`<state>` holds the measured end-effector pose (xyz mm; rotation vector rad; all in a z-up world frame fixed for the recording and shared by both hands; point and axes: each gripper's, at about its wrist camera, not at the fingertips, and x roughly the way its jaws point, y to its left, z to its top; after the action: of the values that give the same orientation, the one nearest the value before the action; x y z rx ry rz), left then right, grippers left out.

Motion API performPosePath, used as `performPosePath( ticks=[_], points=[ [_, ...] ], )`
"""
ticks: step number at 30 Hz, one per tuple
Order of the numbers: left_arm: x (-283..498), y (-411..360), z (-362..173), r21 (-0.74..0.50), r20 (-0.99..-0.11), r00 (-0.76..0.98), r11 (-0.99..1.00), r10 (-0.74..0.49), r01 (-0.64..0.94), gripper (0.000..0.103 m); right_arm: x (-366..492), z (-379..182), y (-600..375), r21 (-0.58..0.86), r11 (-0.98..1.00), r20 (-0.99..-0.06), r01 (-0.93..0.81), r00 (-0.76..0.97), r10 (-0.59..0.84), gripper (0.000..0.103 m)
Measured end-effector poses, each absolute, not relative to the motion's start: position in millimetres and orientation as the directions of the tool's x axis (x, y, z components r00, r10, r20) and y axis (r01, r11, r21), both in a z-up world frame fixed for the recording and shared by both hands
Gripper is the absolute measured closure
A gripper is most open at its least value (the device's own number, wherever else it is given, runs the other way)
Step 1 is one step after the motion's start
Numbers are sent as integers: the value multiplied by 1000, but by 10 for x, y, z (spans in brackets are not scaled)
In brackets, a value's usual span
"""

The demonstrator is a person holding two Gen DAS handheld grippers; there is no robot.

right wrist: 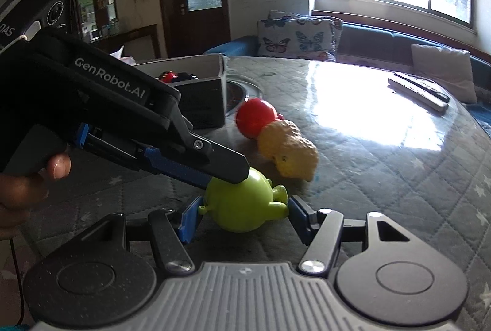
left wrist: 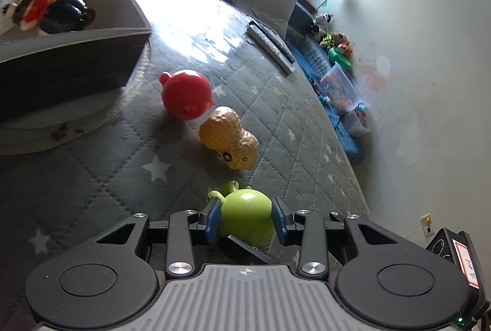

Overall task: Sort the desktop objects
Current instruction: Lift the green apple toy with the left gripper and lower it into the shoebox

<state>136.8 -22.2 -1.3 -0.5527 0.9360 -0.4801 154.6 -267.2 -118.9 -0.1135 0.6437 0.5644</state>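
Green toy (left wrist: pixel 247 216) sits pinched between your left gripper (left wrist: pixel 247 216) pads. Only the right wrist view shows your right gripper (right wrist: pixel 242 216) spread around it, not gripping.

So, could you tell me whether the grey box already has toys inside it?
Yes. The grey box holds at least two toys: a black one and a brown-and-red one.

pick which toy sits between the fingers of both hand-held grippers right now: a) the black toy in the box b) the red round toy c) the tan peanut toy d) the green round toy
d: the green round toy sits between the blue pads of the left hand-held gripper, and in the right wrist view it also lies between the fingers of the right hand-held gripper, while the red toy and peanut toy lie farther off on the quilted cloth.
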Motion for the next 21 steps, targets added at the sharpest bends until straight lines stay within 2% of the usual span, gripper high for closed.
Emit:
performPosePath(
  ticks=[10,21],
  points=[
    [1170,179,205,-642,-557,603,757,-570,122,64,1520,-914,-2331,27,778,-571,-627,629,527,41],
    [1136,832,620,-650,-468,747,756,-472,71,64,1767,-471,-1716,-46,676,-517,-735,597,614,41]
  ],
)
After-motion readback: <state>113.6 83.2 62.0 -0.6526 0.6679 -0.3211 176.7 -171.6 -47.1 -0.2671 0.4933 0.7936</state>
